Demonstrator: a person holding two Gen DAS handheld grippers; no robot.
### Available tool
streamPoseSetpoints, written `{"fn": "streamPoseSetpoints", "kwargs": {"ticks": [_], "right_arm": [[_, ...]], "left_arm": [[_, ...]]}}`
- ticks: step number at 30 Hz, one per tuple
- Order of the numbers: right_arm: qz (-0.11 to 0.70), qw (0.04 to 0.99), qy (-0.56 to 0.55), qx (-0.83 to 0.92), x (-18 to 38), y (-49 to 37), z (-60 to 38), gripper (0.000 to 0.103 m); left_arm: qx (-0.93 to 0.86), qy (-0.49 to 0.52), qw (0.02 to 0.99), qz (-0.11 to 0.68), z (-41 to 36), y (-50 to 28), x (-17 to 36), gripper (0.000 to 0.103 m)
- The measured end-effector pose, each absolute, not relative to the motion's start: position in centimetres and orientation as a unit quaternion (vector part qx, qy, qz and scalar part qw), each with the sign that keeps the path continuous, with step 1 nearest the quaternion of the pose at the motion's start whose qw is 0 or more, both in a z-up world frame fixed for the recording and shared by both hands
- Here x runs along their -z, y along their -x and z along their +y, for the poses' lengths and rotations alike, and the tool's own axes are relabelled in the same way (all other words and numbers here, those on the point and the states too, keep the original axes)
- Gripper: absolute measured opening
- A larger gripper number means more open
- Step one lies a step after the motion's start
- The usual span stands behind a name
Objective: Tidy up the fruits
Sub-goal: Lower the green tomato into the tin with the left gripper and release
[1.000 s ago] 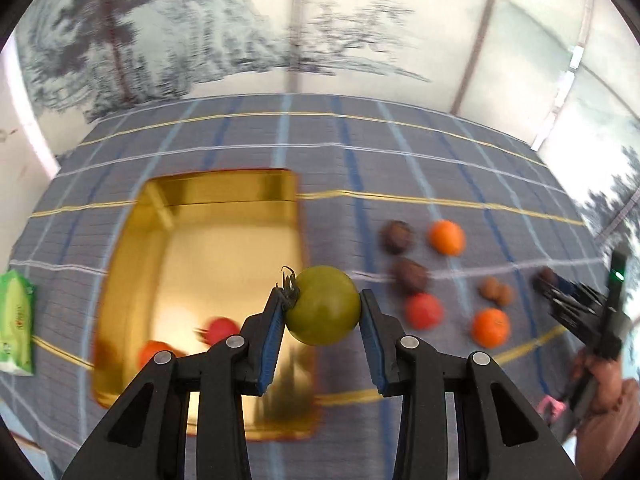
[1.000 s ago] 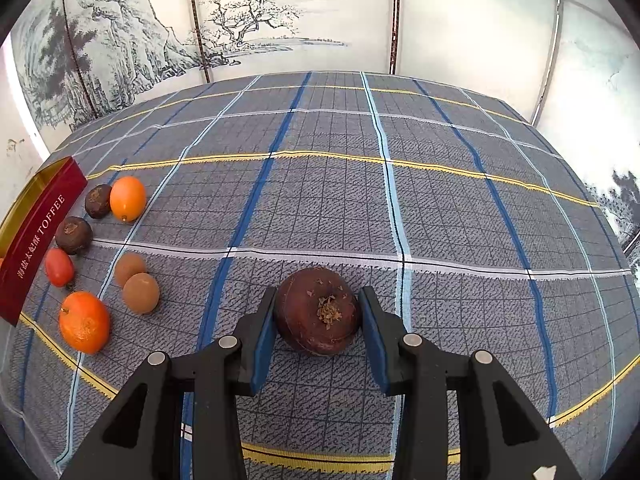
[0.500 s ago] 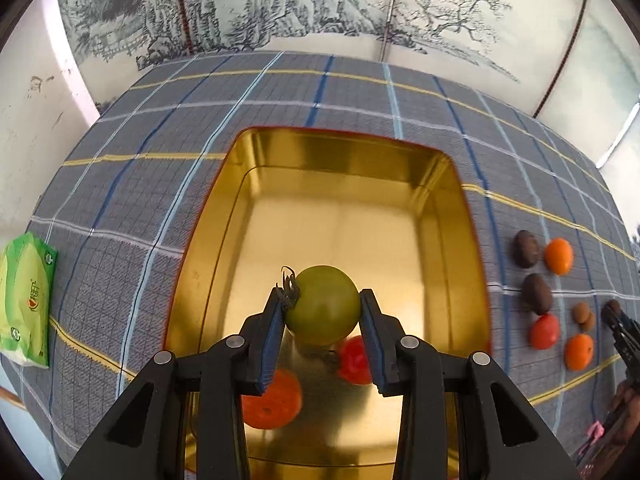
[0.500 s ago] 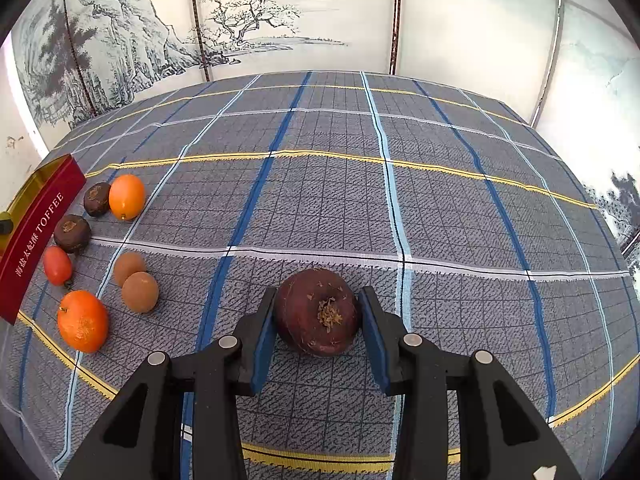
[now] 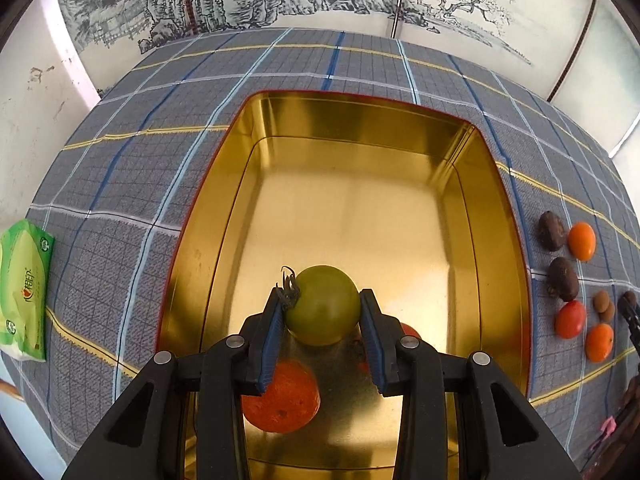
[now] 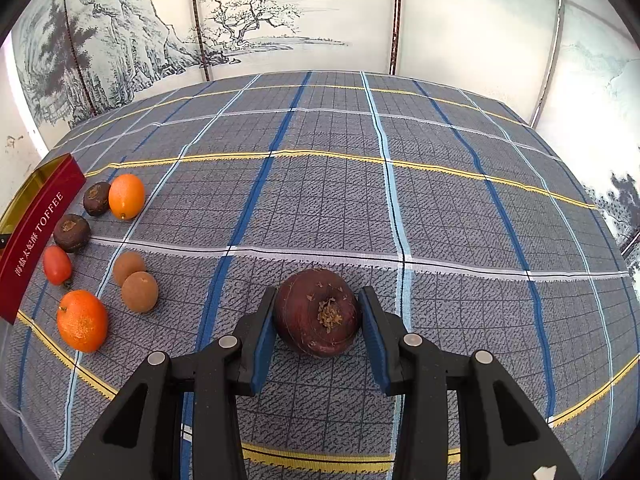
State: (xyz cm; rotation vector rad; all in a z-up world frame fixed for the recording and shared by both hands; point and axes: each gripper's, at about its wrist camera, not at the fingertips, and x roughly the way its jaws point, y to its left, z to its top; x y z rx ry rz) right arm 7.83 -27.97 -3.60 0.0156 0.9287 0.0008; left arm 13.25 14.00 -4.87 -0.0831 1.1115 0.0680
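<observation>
Fruit and other things, counted by kind

One gold tin (image 5: 460, 148) holds one orange fruit (image 5: 284, 400) and one red fruit (image 5: 410, 330), partly hidden; above it is one green tomato (image 5: 322, 305). At the left edge of the right wrist view lie two orange citrus (image 6: 126, 196) (image 6: 82, 320), two dark brown fruits (image 6: 96, 198) (image 6: 71, 232), one red tomato (image 6: 57, 265) and two tan round fruits (image 6: 129, 267) (image 6: 139, 291); at lower centre is one large dark purple fruit (image 6: 316, 312). One green packet (image 5: 24, 292) lies at far left.

Under the left gripper (image 5: 322, 320), a glossy, mirror-bright gold metal tin (image 5: 508, 216) and a smooth, waxy green tomato (image 5: 322, 305). Between the right gripper's (image 6: 318, 326) matt blue pads (image 6: 262, 340), a rough, dull brown fruit (image 6: 316, 312) on coarse woven cloth (image 6: 460, 208).
</observation>
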Motion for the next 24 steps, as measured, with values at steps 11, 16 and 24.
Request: {"fn": "streamPoseSetpoints", "kwargs": {"ticks": [11, 16, 24], "right_arm": [[0.448, 0.894, -0.007, 0.0, 3.58, -7.82, -27.89, 0.038], [0.448, 0.894, -0.006, 0.001, 3.63, -7.77, -27.97, 0.038], [0.448, 0.894, -0.005, 0.001, 3.61, -7.78, -27.98, 0.038]], "left_arm": [[-0.039, 0.041, 0.845, 0.532, 14.29, -13.23, 5.22, 0.038], [-0.04, 0.042, 0.844, 0.533, 14.41, -13.25, 5.23, 0.038], [-0.04, 0.042, 0.844, 0.534, 14.64, -13.11, 4.93, 0.052]]}}
